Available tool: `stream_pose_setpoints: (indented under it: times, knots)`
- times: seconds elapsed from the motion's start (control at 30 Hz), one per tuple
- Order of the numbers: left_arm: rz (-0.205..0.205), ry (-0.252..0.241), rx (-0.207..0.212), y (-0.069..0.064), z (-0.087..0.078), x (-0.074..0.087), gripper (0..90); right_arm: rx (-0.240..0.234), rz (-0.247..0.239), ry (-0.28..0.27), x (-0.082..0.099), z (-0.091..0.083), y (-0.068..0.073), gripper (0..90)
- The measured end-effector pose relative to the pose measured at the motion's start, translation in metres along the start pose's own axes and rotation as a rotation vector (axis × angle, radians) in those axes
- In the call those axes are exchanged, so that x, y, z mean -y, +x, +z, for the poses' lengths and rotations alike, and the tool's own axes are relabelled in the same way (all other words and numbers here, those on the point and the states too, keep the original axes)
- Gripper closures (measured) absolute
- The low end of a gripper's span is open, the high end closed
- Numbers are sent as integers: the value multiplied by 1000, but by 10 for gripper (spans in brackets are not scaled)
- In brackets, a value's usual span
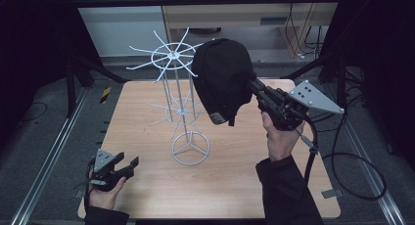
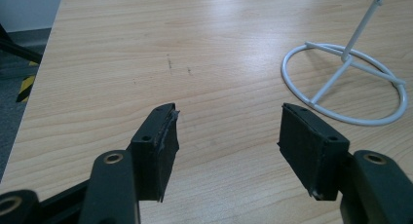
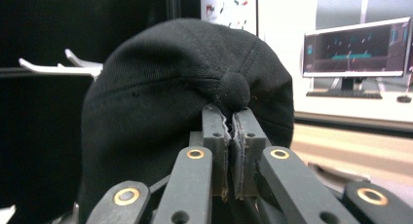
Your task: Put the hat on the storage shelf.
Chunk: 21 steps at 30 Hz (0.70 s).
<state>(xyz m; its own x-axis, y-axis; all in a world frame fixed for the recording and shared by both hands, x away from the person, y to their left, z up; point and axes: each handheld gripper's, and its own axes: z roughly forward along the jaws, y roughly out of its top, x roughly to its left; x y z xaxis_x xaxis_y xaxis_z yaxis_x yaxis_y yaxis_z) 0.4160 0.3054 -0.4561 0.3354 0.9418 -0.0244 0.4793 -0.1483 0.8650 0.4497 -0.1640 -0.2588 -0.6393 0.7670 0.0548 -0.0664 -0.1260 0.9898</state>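
Observation:
A black cap hangs in the air beside the top ring of a white wire rack, held up by my right gripper. Seen along the right gripper, the jaws are shut on the cap's crown just under its top button, and white rack prongs stick out at the left behind the cap. My left gripper rests low near the table's front left corner, open and holding nothing. Its two pads stand wide apart above bare wood, and the rack's round base lies ahead to the right.
The rack stands mid-table on its ring base, with a lower tier of prongs. The wooden table sits among black frame bars and floor rails. A cable trails off the right side. A monitor stands far behind.

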Motion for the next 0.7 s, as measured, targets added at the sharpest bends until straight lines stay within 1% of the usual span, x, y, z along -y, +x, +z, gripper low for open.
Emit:
stream_pose_setpoints:
  times: [0.1, 0.13, 0.2, 0.33, 0.4, 0.47, 0.57, 0.63, 0.7]
  knots:
    - [-1, 1, 0, 0, 0, 0, 387, -13, 33, 26, 11, 1, -3, 850]
    - [-6, 3, 2, 0, 1, 0, 387, -16, 40, 37, 15, 2, -5, 845]
    - [-2, 6, 1, 0, 1, 0, 388, -18, 51, 59, 22, 3, -7, 837]
    - [-3, 6, 2, 0, 1, 0, 388, -42, 79, 79, 32, 6, -9, 804]
    - [-5, 3, 2, 0, 1, 0, 388, -37, 69, 85, 34, 7, -9, 780]
    - [-5, 3, 1, 0, 1, 0, 387, -40, 71, 95, 35, 8, -10, 749]
    - [-5, 3, 1, 0, 1, 0, 387, -32, 65, 102, 36, 6, -11, 662]
    - [-1, 1, 0, 0, 0, 0, 387, -31, 60, 105, 37, 3, -14, 615]
    - [-2, 1, 0, 0, 1, 0, 387, -19, 55, 111, 38, -1, -18, 570]
